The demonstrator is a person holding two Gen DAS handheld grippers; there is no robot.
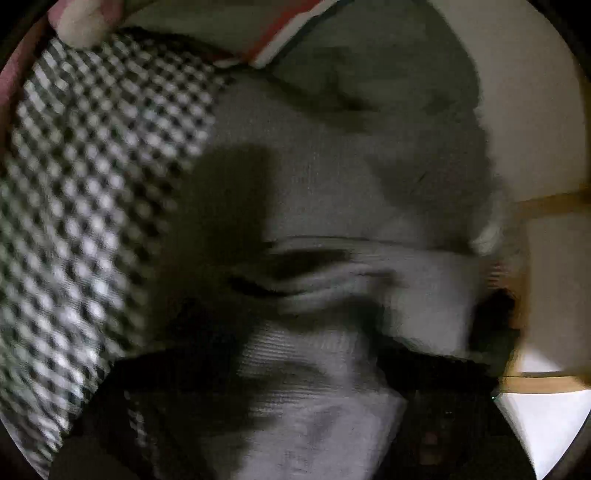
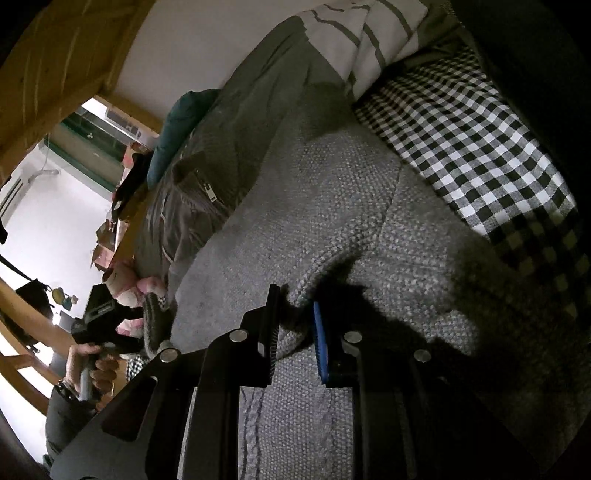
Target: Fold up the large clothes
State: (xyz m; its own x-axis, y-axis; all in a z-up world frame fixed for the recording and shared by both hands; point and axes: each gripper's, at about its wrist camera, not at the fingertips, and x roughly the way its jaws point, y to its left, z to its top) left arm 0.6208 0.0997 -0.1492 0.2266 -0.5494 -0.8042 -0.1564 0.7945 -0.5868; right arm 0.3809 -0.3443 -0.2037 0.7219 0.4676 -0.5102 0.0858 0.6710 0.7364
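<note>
My right gripper is clamped on a raised fold of the grey knit sweater — black pad on one side, blue pad on the other, knit bunched between them. The sweater lies spread over the bed's checkered sheet, with a grey zip jacket and a striped white garment lying toward the wall edge of the bed. My left gripper is at the sweater's far edge by the bed's side, my hand on its handle — its own view is motion-blurred, grey knit fills the gap between dark fingers, and I can't tell if it's pinched.
</note>
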